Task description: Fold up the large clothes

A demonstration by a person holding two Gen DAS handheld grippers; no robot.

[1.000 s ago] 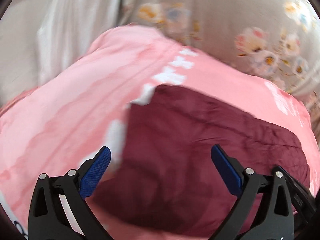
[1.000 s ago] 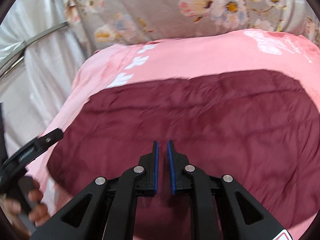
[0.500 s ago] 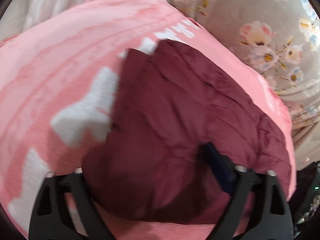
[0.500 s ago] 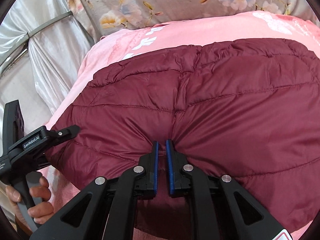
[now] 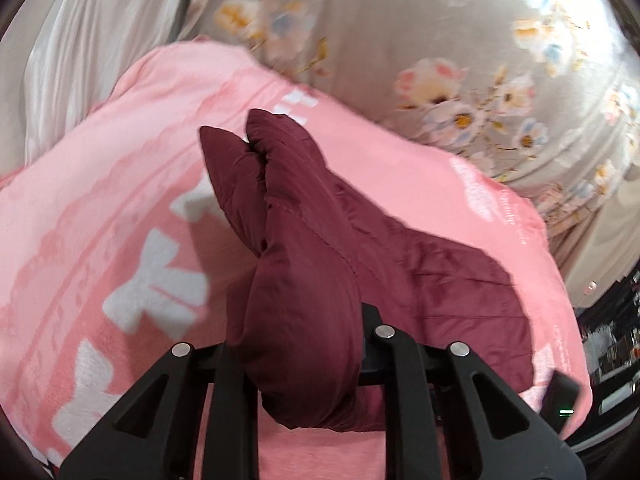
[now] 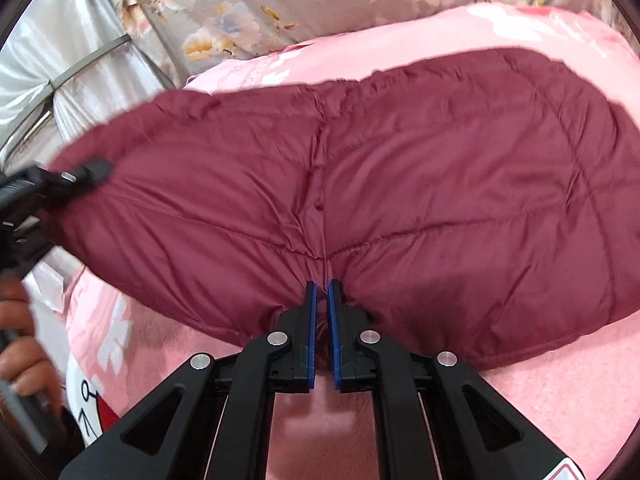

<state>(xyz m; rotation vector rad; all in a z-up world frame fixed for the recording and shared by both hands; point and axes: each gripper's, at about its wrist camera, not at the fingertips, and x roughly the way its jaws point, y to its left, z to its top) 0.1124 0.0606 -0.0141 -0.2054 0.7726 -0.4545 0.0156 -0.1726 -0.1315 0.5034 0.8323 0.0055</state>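
Note:
A maroon quilted puffer jacket (image 6: 400,168) lies on a pink blanket (image 6: 560,392). My right gripper (image 6: 322,292) is shut on the jacket's near edge at its middle seam. My left gripper (image 5: 296,320) is shut on the jacket's left end (image 5: 304,288), which bunches up between the fingers and hides the pads. In the right wrist view the left gripper (image 6: 76,176) holds the jacket's left end lifted off the blanket. The rest of the jacket (image 5: 460,280) stretches to the right in the left wrist view.
The pink blanket (image 5: 100,220) with white patterns covers the bed. A grey floral sheet (image 5: 440,40) lies behind it. A pale curtain (image 6: 48,60) hangs at the left. Dark clutter (image 5: 612,340) stands past the bed's right edge. The person's hand (image 6: 20,352) shows at lower left.
My left gripper was open above the jacket, came down and shut on its left end, then lifted it. My right gripper stayed shut and raised the near edge with it.

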